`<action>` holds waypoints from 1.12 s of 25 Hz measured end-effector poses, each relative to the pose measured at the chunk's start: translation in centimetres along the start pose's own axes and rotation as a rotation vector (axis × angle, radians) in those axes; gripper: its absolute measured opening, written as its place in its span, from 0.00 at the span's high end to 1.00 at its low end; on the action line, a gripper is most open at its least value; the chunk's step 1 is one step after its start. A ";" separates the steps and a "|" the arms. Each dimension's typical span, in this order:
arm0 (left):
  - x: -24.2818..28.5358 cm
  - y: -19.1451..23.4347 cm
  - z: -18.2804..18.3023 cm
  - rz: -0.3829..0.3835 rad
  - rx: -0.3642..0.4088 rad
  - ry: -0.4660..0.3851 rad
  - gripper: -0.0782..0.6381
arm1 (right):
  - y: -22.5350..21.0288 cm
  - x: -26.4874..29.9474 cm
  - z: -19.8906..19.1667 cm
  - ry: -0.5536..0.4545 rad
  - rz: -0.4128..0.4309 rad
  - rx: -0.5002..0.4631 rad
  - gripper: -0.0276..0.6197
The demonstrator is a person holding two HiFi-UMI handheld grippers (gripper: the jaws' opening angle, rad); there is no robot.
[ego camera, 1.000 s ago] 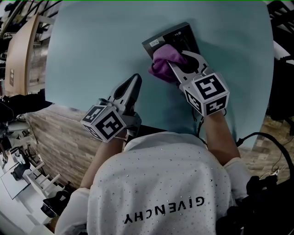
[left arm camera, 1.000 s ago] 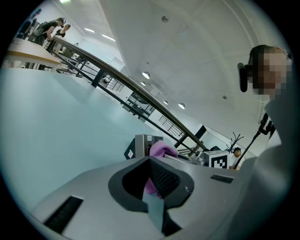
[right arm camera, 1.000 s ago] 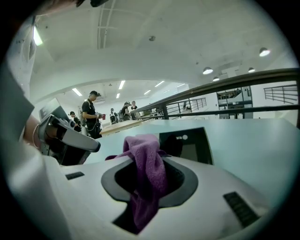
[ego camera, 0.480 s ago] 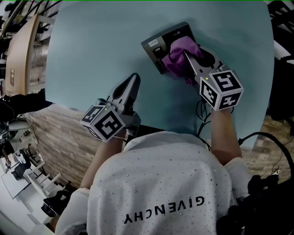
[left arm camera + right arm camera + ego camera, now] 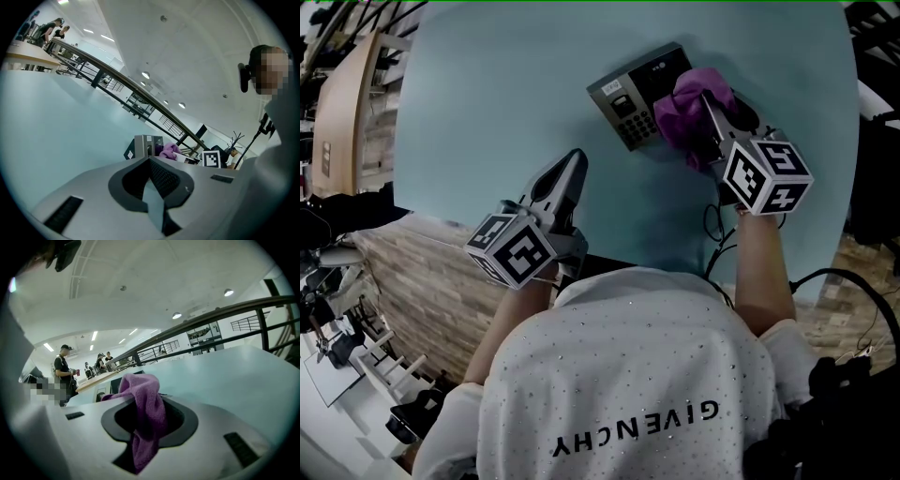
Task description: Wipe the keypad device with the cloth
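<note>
We are dragging the cloth [image 5: 689, 114] rightward over the keypad device [image 5: 649, 70] at the far side of the table [image 5: 487, 112], so the keys [image 5: 630, 112] are now showing and one pass looks done. The fingers of our right gripper [image 5: 705, 98] are pinching the cloth. Those of the left gripper [image 5: 575, 167] are pressed together and idling nearer.

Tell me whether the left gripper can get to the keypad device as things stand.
Probably yes. Only bare table lies between the left gripper and the keypad device, at its near left edge. The right gripper, shut on the cloth, sits at the device's right side, so that side is taken.
</note>
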State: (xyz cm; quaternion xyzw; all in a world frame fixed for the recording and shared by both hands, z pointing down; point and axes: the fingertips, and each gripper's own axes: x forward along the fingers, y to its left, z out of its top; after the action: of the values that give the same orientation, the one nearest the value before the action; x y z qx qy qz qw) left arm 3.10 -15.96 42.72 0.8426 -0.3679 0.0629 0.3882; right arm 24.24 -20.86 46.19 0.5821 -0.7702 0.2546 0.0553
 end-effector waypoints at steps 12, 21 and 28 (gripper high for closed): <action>0.0 -0.3 0.4 0.003 -0.004 -0.001 0.88 | 9.3 -0.4 1.8 -0.051 0.310 -0.039 0.83; 0.0 -0.1 0.2 0.002 -0.011 -0.001 0.88 | 15.7 0.7 -3.4 0.126 0.408 -0.227 0.83; -0.1 0.0 0.0 0.005 -0.015 -0.004 0.88 | 13.3 1.1 -4.1 0.165 0.336 -0.246 0.83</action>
State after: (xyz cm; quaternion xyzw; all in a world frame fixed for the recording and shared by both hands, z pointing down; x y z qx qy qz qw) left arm 3.06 -15.91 42.72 0.8387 -0.3714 0.0595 0.3939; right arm 10.73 -17.34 45.79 0.4119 -0.8744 0.2113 0.1455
